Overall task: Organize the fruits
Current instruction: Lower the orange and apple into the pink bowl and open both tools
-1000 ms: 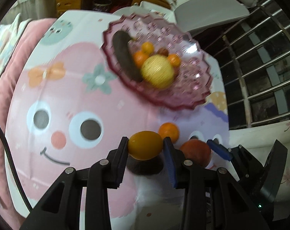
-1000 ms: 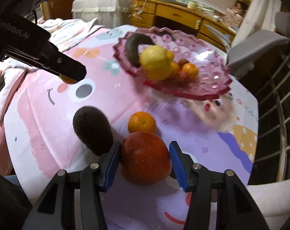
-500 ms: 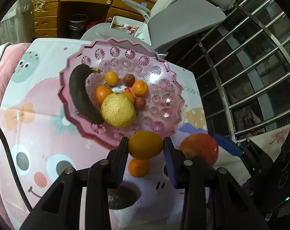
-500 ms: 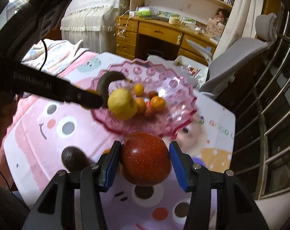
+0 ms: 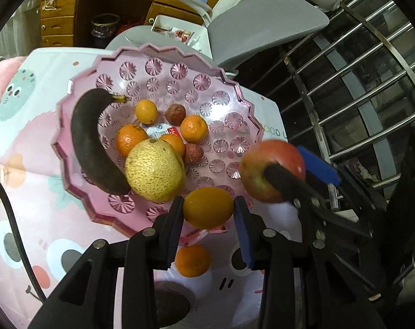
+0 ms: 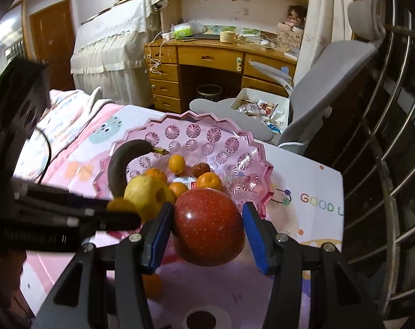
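Observation:
My left gripper (image 5: 208,213) is shut on an orange-yellow citrus fruit (image 5: 208,207) and holds it over the near rim of the pink glass fruit dish (image 5: 163,71). My right gripper (image 6: 207,233) is shut on a red apple (image 6: 208,226), held at the dish's near right rim; the apple also shows in the left wrist view (image 5: 271,174). The dish holds a blackened banana (image 5: 90,145), a large yellow fruit (image 5: 154,170), several small oranges and two brown fruits. A loose orange (image 5: 192,260) and a dark avocado (image 5: 170,305) lie on the cloth below.
The table carries a pink cartoon cloth (image 5: 26,192). A grey office chair (image 6: 325,82) and a wooden desk (image 6: 215,63) stand behind it. Metal railings (image 6: 394,150) run along the right. A black cable (image 5: 12,219) hangs at the left.
Both grippers have risen and moved forward with their fruits, from over the cloth to the dish's near rim. The loose orange and avocado stay on the cloth.

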{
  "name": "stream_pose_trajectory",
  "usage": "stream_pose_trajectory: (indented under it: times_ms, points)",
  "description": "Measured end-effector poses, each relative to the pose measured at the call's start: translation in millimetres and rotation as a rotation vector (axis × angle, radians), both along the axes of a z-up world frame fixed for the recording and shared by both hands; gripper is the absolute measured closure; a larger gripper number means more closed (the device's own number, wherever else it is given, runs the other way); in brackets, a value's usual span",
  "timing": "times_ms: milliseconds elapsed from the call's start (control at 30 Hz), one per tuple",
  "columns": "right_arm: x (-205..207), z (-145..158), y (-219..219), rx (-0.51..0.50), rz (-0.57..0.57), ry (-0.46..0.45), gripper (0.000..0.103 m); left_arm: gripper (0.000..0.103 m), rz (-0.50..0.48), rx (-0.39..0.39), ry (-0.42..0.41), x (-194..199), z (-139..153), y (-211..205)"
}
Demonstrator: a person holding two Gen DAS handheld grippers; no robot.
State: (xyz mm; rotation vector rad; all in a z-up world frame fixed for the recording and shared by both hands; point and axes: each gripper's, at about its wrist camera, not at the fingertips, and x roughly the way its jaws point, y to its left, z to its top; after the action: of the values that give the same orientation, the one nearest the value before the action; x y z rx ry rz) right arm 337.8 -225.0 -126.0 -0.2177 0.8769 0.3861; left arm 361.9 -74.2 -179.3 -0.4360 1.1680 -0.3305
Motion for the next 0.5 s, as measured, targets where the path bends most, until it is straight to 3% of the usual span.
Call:
stream_pose_trajectory:
  times_ms: [333, 400, 500]
  points:
    - [29, -19, -9, 0.044, -0.067, 0.054, 0.05, 0.068, -0.033, 0.01, 0.04, 12, -19, -17]
    - [30, -20, -11, 0.056, -0.077, 0.069, 0.05, 0.065, -0.031, 0.017, 0.037, 13, -19, -18]
    - [30, -19, -16, 0.085, -0.093, 0.075, 0.05, 0.048, -0.016, 0.038, 0.035, 13, -18, -15]
